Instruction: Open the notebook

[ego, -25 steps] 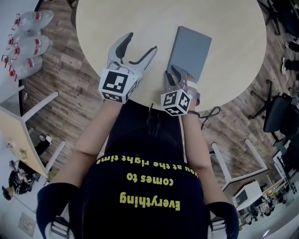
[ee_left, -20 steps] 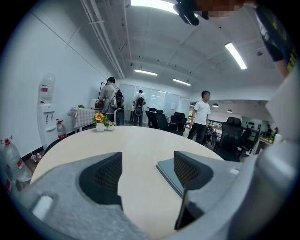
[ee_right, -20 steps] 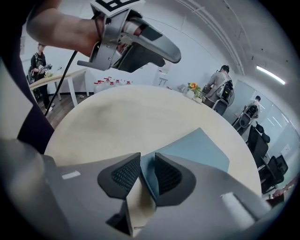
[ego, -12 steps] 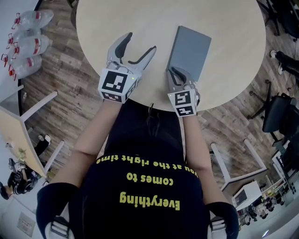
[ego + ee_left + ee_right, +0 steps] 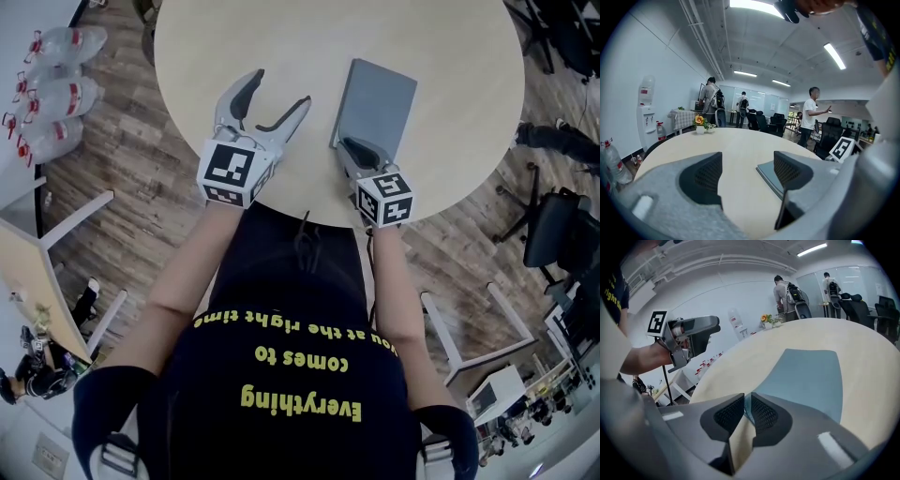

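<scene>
Head view: one grey notebook (image 5: 380, 98) lies near the round counter's (image 5: 450, 47) near edge, with bare top all around; the right tongs (image 5: 349, 147), which have just been closing, pinch its near corner; the left tongs (image 5: 279, 89) hover wide and empty beside it; three bottles (image 5: 58, 94) line the wooden floor (image 5: 122, 178).

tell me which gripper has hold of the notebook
The right gripper: its jaws have just been closing and pinch the near edge of the notebook. The left gripper stands open, holding nothing.
</scene>
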Available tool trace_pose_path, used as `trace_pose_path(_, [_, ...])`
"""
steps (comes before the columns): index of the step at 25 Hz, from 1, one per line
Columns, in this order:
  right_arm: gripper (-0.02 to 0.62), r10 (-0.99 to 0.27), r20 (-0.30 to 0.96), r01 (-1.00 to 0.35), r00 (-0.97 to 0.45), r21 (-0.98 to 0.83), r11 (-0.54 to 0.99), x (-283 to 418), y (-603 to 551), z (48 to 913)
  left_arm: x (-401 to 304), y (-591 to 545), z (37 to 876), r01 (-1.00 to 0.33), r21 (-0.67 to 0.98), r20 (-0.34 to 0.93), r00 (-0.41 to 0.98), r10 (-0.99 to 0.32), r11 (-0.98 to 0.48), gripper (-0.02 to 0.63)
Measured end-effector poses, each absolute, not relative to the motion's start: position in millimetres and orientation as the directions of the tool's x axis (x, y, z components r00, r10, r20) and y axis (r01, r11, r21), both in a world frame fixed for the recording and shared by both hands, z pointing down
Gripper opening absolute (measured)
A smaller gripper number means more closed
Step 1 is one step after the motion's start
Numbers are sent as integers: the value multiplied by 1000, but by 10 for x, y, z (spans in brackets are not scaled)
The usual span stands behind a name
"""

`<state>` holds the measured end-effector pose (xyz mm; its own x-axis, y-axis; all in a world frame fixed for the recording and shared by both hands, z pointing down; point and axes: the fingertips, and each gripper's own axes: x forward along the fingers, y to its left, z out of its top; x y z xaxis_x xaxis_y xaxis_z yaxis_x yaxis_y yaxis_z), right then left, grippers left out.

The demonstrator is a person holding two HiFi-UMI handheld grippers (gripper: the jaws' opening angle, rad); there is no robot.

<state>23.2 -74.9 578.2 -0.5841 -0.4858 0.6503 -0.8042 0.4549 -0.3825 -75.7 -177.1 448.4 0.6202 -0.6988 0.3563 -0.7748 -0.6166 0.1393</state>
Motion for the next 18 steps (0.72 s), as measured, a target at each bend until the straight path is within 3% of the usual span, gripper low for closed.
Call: trace_pose_path(18, [57,-488,638,-801,-595,-422,425,243,-777,5727,-770,-1828,4448,-765,129,355,630,-691,-631,345])
